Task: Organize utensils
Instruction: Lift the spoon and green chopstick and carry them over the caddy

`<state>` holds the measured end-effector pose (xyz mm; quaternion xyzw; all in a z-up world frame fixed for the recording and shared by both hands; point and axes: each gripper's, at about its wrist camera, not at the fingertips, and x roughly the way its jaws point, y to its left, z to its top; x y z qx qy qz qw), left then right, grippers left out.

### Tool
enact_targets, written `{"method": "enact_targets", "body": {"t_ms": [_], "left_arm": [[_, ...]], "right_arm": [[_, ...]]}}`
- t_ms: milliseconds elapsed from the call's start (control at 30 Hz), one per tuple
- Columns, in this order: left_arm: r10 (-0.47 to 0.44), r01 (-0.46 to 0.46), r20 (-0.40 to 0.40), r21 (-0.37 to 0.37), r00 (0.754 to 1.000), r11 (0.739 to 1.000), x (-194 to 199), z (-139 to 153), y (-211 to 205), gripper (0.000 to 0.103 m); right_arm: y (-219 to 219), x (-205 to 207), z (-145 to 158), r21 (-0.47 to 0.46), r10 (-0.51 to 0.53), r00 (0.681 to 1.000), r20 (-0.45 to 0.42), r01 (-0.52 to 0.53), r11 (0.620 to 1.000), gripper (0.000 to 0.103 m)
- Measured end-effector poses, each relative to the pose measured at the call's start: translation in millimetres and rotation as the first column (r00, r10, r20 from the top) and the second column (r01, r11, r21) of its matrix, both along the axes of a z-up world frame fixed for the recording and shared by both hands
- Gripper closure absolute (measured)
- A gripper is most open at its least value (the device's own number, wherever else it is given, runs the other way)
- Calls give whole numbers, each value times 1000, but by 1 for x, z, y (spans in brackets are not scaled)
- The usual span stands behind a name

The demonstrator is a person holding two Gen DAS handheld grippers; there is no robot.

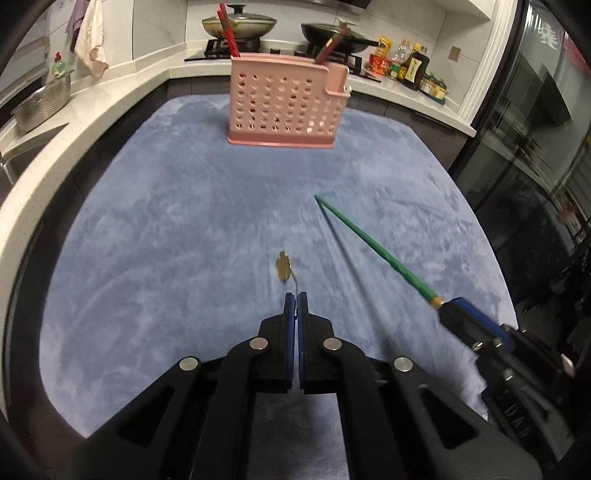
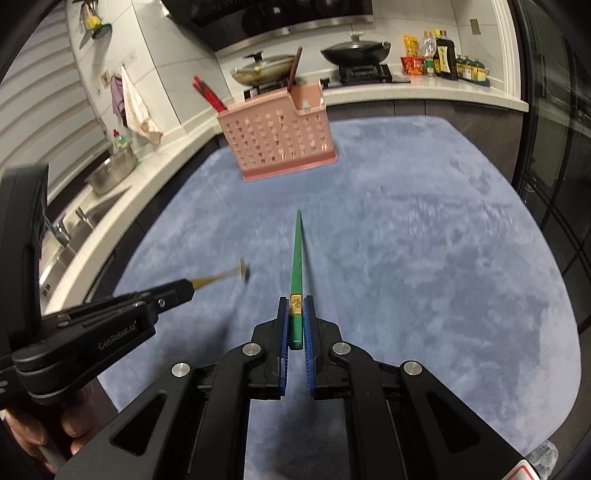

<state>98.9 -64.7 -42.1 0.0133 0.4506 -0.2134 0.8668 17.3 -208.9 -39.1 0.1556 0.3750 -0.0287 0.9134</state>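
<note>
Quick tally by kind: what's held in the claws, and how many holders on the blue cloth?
Green chopstick: 1, in right claw
Small gold utensil: 1, in left claw
Pink holder: 1
Total: 3

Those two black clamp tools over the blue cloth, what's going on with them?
A person is tidying utensils with a handheld gripper in each hand. The left gripper has its jaws shut on the handle of a small gold spoon. The right gripper is clamped on the thick end of a green chopstick. Both utensils are held over the blue cloth. Ahead stands a pink perforated utensil basket already holding red chopsticks.
</note>
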Motion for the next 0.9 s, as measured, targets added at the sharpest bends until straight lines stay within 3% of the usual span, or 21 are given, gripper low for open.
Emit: {"method": "enact_targets", "body": {"t_ms": [600, 900], "left_arm": [[8, 1, 133, -65, 991, 998, 35, 97, 14, 102], [-4, 20, 134, -120, 991, 993, 84, 137, 7, 102]], "right_arm": [[-31, 48, 105, 1, -36, 974, 223, 37, 999, 96], [-43, 90, 141, 18, -16, 950, 313, 10, 1000, 96]]}}
